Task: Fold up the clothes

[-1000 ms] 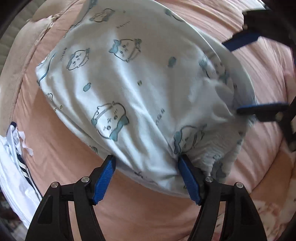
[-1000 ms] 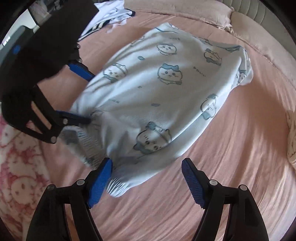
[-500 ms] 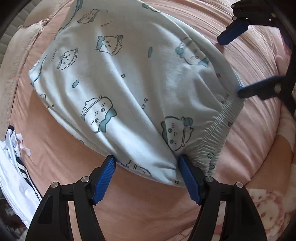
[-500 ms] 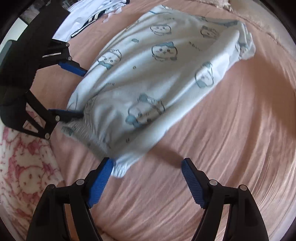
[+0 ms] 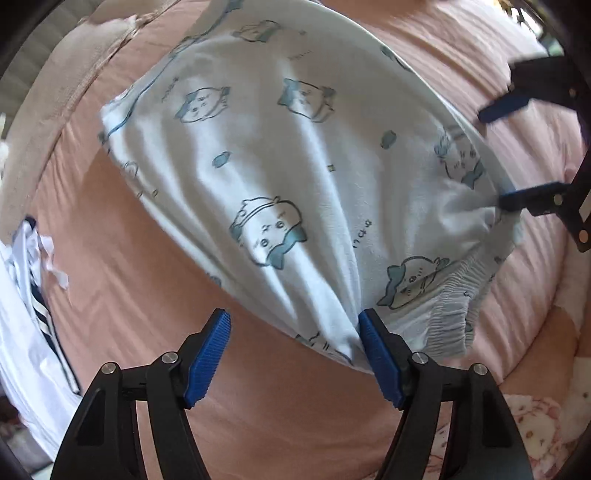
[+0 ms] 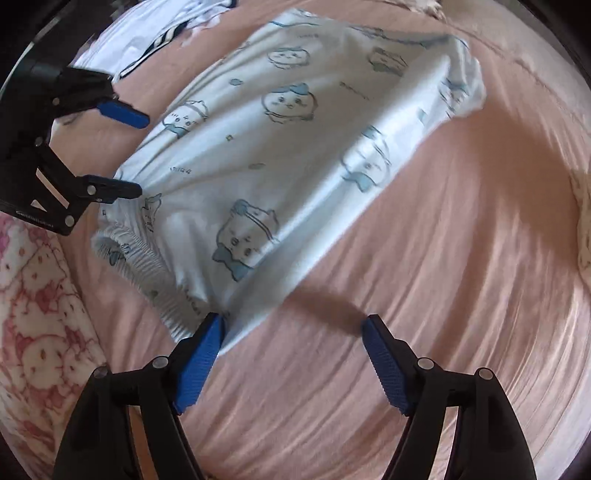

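Note:
Light blue pyjama trousers [image 5: 295, 177] with cartoon animal prints are lifted off a pink bed sheet [image 5: 147, 295], their elastic waistband [image 5: 447, 325] toward me. My left gripper [image 5: 295, 354] is open; its right pad [image 5: 376, 362] touches the cloth beside the waistband. My right gripper [image 6: 293, 350] is open; its left pad [image 6: 199, 354] touches the other waistband corner [image 6: 173, 310]. The trousers [image 6: 295, 147] hang stretched between the two. Each gripper shows in the other's view, the right [image 5: 506, 155] and the left [image 6: 129, 151], with the cloth caught on one finger.
A white garment with navy stripes [image 5: 26, 314] lies at the left of the bed; it also shows in the right wrist view [image 6: 159, 33]. A pink-and-white patterned blanket [image 6: 40, 314] lies at the near edge. A beige pillow [image 5: 62, 81] lies at the back.
The trousers have risen off the sheet and pulled taut, casting a shadow below. Both grippers have lifted and moved apart along the waistband; the jaws stay wide.

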The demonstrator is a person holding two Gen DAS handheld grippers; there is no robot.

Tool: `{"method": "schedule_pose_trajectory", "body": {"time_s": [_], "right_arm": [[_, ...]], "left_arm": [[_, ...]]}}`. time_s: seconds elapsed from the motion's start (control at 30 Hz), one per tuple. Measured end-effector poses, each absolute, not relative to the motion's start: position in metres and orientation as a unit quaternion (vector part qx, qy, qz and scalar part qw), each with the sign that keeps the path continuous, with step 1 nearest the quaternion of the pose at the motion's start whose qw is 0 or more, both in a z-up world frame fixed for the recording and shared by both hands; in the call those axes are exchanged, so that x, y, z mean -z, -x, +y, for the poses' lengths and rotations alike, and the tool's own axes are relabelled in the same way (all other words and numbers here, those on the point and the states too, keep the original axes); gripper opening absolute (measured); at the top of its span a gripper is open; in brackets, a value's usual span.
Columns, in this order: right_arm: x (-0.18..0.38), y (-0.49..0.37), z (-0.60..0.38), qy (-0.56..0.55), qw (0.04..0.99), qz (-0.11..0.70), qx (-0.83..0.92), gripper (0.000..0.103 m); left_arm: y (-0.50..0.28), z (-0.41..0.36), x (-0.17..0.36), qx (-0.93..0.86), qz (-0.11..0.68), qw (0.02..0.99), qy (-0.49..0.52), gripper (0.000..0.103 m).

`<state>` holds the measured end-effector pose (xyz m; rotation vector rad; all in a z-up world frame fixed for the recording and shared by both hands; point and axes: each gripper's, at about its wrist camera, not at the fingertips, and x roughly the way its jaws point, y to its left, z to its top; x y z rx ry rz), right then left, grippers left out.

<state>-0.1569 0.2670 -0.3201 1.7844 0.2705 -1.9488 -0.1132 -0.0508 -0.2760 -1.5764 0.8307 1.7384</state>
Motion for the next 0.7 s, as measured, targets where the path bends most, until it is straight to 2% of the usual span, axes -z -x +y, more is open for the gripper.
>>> {"method": "schedule_pose_trajectory", "body": {"time_s": [0.13,0.2,0.27,0.33,0.37,0.43,0.53,0.6,0.7], "right_arm": [[0.296,0.183,0.271,-0.616,0.224,0.081,0.750,0.077],[0.283,0.201,0.255,-0.578,0.216,0.070,0.784,0.077],[0.285,0.208,0.229,-0.552,0.259,0.088,0.788,0.077],[0.319,0.206,0.204,-0.587,0.267,0.179,0.743,0.077],[0.338,0.204,0.198,-0.603,0.263,0.228,0.718,0.078],[0.334,0.205,0.217,-0.620,0.256,0.215,0.710,0.079],[0.326,0.208,0.242,-0.632,0.235,0.210,0.708,0.079],[0.312,0.218,0.236,-0.597,0.217,0.239,0.734,0.079],[0.290,0.243,0.204,-0.526,0.227,0.201,0.795,0.081]], "left_arm": [[0.130,-0.062,0.259,-0.698,0.275,0.367,0.550,0.071],[0.129,-0.051,0.266,-0.694,0.283,0.397,0.530,0.071],[0.115,-0.013,0.281,-0.666,0.330,0.417,0.523,0.071],[0.099,0.029,0.298,-0.632,0.382,0.433,0.516,0.074],[0.101,0.026,0.299,-0.626,0.385,0.434,0.521,0.076],[0.114,0.001,0.296,-0.622,0.371,0.432,0.537,0.076],[0.141,-0.030,0.278,-0.663,0.285,0.432,0.541,0.075],[0.148,-0.023,0.268,-0.700,0.271,0.437,0.495,0.075],[0.141,0.023,0.281,-0.698,0.284,0.456,0.473,0.075]]}}
